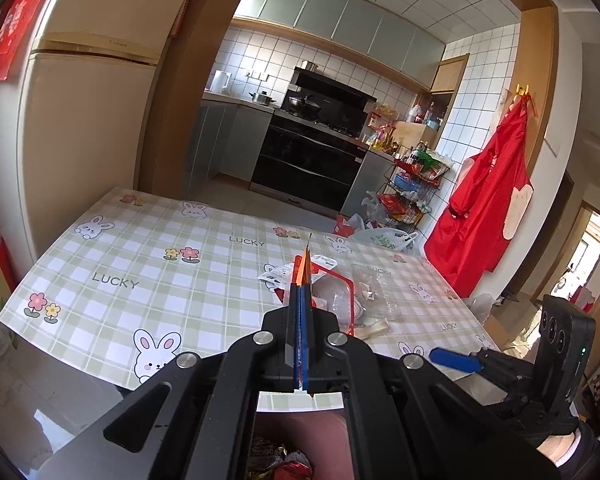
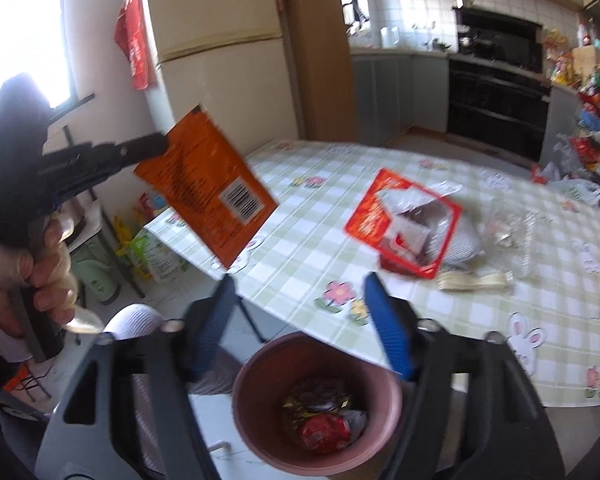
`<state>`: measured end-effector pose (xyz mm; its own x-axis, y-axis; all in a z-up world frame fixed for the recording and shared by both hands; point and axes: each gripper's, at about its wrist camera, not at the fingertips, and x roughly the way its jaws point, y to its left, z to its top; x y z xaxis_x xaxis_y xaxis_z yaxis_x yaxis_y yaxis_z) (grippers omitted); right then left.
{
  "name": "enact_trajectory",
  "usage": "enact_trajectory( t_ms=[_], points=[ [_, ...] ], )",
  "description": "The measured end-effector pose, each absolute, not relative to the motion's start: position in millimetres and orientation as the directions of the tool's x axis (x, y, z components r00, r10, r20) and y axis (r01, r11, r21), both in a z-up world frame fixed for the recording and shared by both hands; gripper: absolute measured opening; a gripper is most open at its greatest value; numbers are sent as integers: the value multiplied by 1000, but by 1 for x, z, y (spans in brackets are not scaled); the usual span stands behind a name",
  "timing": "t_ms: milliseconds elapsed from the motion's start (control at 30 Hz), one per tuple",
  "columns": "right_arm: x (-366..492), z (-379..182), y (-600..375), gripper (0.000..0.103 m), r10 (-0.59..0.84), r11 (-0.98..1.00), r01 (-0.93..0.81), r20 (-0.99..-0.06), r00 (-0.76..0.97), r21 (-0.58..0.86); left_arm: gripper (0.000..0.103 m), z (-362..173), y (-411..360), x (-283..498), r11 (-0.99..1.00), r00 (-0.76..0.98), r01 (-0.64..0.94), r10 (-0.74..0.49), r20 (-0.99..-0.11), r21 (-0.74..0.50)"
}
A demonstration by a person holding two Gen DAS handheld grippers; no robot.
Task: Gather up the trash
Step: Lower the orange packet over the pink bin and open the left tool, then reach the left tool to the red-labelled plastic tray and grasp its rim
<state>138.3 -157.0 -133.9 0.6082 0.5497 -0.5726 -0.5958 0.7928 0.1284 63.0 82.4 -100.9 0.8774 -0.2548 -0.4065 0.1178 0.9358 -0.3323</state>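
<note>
Table (image 2: 440,320) with green check cloth fills both views, near edge running above bin. Brown bin (image 2: 260,432) on floor under table edge, wrappers inside, directly below right gripper (image 2: 300,320). Red torn packet (image 2: 380,216) and clear plastic scraps (image 2: 512,232) lie mid-table. Orange wrapper (image 2: 204,184) hangs tilted in air over table edge, barcode facing right camera. Left gripper (image 1: 302,300) clamped tight on orange wrapper, angled slightly down, hand (image 2: 40,264) wrapped round its grip. Right gripper tilted down, jaws spread wide, nothing between.
</note>
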Motion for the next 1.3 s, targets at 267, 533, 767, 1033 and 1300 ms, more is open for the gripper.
enact_trajectory(
  t_ms=[267,533,767,1033,1300],
  points=[
    [131,-106,-190,97,439,872,-488,-495,750,36,0,-91,62,53,931,864,172,-300,-404,-323],
    [130,-105,-219,97,383,909,-415,-477,791,42,0,-99,26,52,925,818,227,-351,-456,-305],
    [132,-111,-236,97,368,920,-388,-477,798,62,1,-123,0,63,910,743,263,-403,-534,-321],
    [136,-117,-245,97,345,932,-354,-486,803,77,64,-131,5,70,914,738,237,-390,-551,-330],
    [141,-129,-244,97,315,942,-329,-509,801,65,76,-138,19,74,933,754,191,-339,-563,-306]
  ],
)
